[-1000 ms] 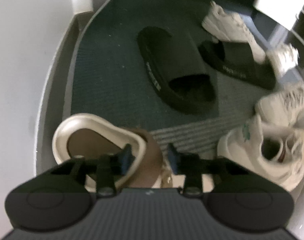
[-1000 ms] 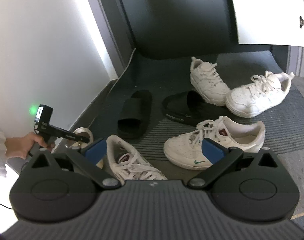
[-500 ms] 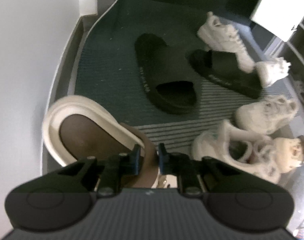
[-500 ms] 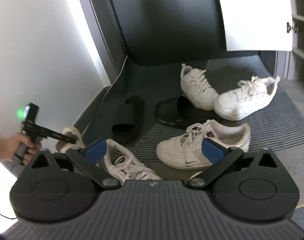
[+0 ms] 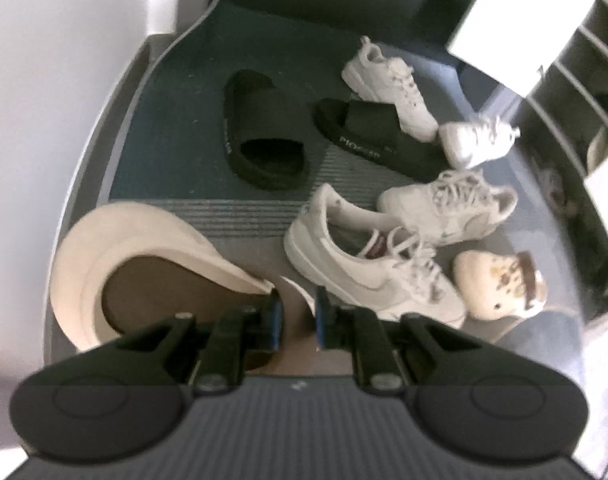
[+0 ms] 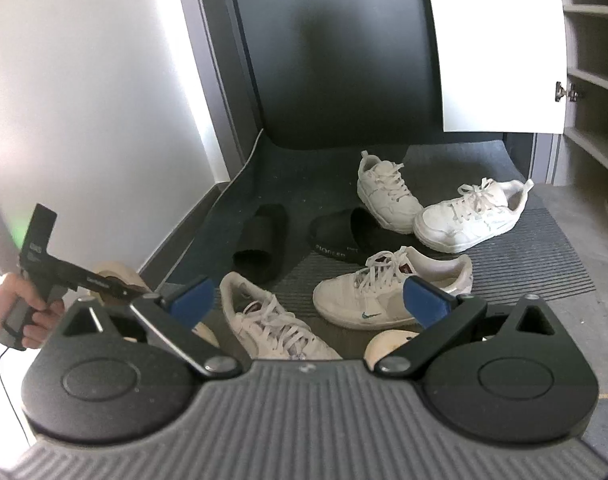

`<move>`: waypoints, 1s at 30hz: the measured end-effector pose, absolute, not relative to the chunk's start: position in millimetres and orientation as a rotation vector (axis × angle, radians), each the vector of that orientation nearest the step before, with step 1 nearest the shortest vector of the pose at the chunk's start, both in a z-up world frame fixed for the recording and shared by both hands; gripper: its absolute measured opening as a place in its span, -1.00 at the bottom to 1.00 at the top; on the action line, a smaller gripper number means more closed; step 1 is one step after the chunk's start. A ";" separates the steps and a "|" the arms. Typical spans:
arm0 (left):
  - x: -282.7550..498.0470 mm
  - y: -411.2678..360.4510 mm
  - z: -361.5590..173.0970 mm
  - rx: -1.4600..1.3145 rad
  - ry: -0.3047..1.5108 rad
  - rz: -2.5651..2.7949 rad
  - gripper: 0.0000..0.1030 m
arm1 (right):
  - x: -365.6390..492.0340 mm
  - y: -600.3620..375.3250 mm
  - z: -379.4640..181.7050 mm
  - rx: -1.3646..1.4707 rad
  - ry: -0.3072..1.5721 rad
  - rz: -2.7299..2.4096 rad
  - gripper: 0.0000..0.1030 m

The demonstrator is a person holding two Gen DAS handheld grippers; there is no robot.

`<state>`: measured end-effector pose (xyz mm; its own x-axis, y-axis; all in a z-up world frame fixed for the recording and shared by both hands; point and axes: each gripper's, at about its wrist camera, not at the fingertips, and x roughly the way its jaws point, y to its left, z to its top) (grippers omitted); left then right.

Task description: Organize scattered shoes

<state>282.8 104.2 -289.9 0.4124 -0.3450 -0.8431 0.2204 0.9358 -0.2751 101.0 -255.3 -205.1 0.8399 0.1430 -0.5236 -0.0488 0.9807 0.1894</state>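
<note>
Cream clog pinched between left hand-held gripper fingertips, heel leftward

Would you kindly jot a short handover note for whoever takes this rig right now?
Left claw: shut on the cream slipper, lifted.
Right claw: open, empty, above the sneakers.
On the mat: two black slides, four white sneakers; another cream slipper beside them.
Done: one slipper picked up.
Left: place it, then sort all the rest.
</note>
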 end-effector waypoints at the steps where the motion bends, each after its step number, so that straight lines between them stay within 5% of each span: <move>1: 278.8 104.5 -286.6 -0.145 1.089 -0.350 -0.67 | 95.9 -256.9 -204.0 0.168 0.561 0.100 1.00; 14: 202.8 93.3 -309.3 -0.493 1.123 -0.374 -0.67 | 83.8 -276.5 -230.0 0.298 0.659 0.060 1.00; 30: 194.8 91.9 -385.5 -0.154 1.090 -0.302 -0.43 | 92.6 -225.8 -282.1 0.262 0.875 0.127 1.00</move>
